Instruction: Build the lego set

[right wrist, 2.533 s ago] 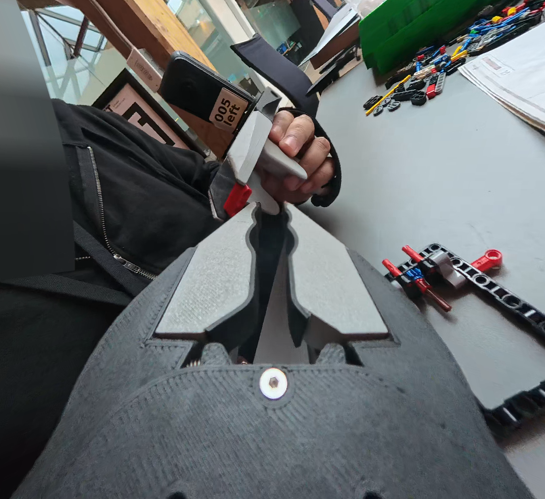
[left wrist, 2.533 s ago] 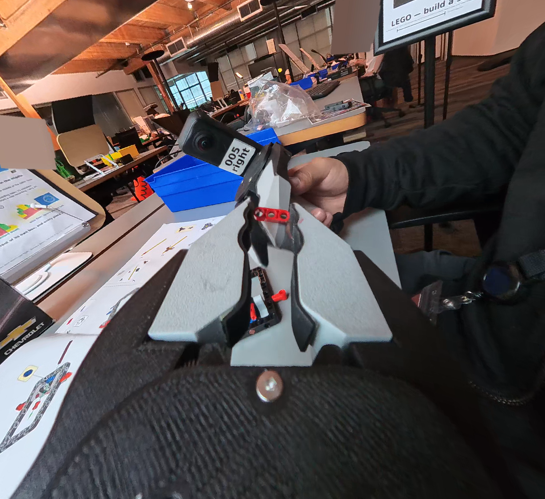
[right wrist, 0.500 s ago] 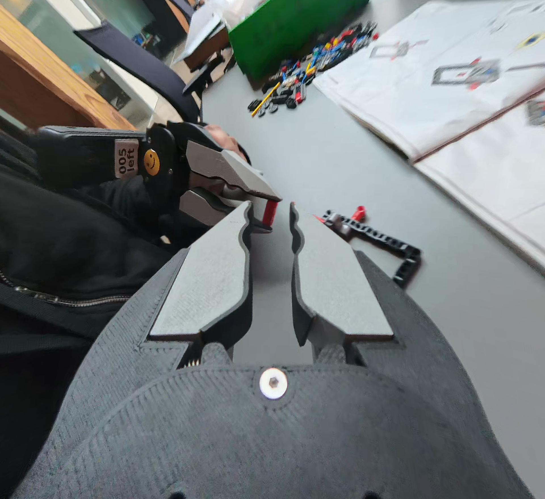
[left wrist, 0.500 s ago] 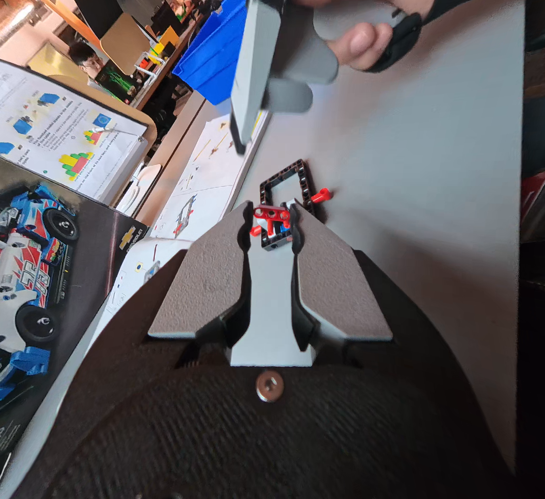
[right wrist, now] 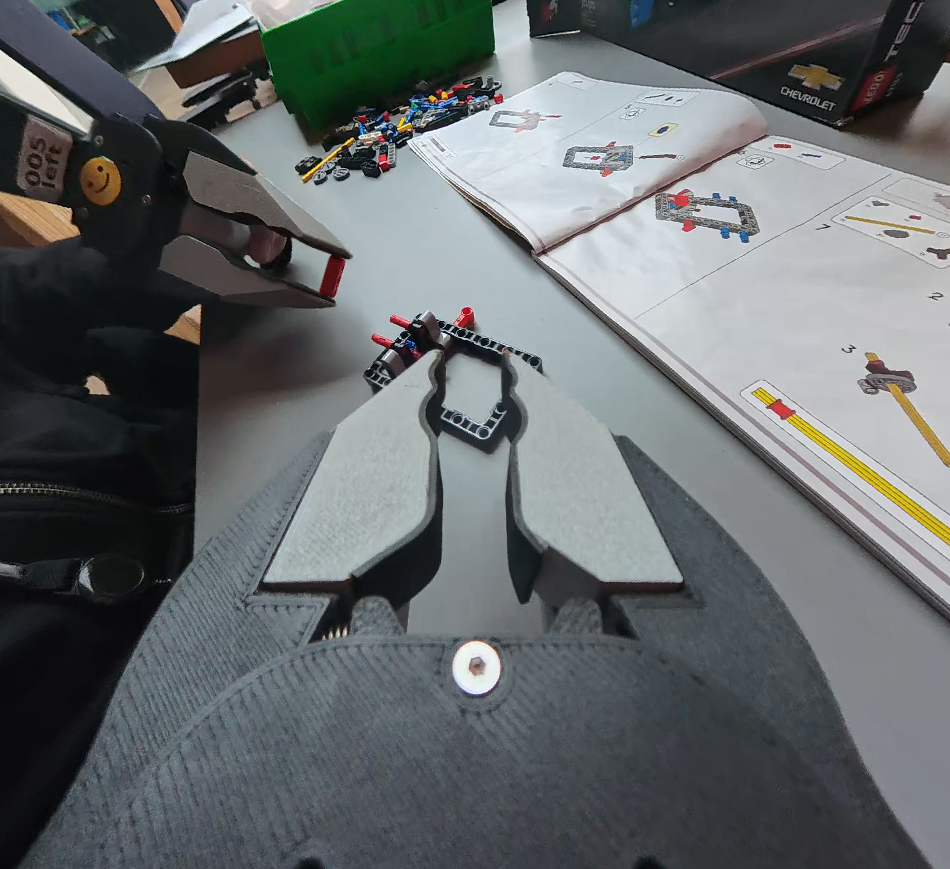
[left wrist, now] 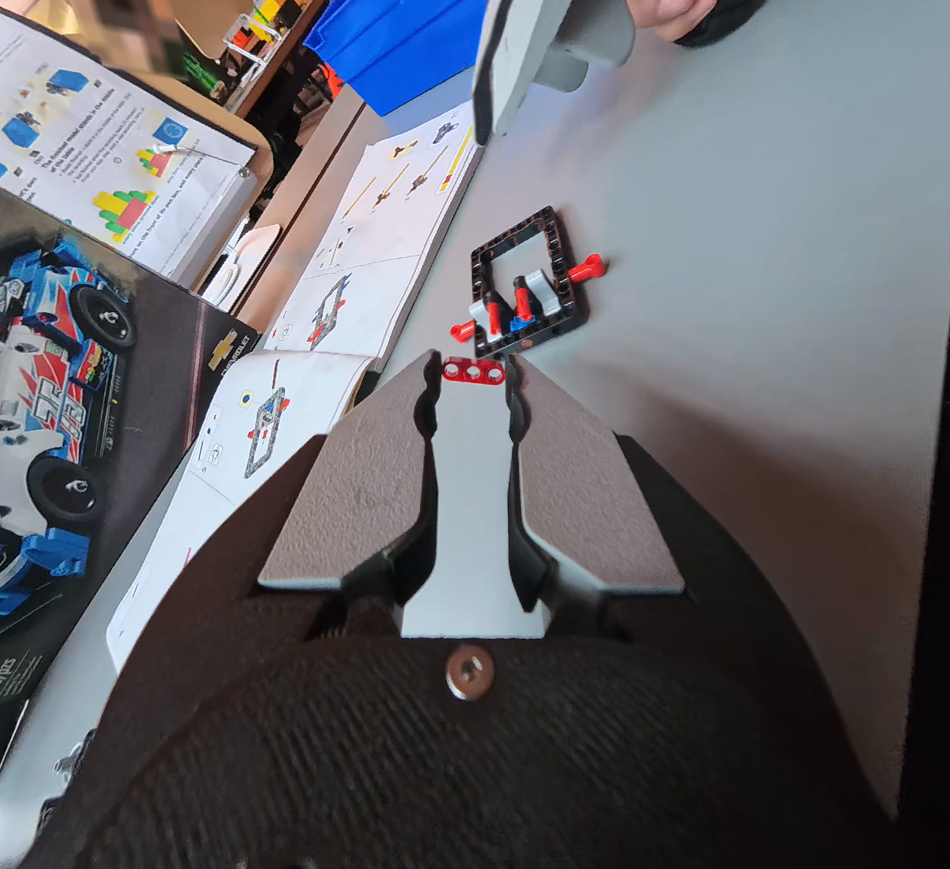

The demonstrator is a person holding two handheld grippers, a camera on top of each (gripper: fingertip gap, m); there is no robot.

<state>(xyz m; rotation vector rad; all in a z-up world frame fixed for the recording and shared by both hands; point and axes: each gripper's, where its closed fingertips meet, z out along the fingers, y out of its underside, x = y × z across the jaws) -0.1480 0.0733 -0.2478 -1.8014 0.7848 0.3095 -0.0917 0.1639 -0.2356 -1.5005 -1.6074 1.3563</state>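
A short red beam, three round holes in a row, is pinched end to end between the jaws of the left gripper, its long axis lying straight across the gap. The black frame is seen just ahead of those tips, flat on the grey tabletop, with red pins, grey connectors and a blue piece clustered on its near rail. The right gripper is held low over the same frame, jaws spread and empty, the frame's far rail lying between the tips. The right gripper is judged the nearer of the two; the beam is carried a little apart, above the tabletop. Hard glossy plastic throughout, studless and perforated. The open instruction booklet is spread flat just beside the frame, loose parts heaped well beyond.
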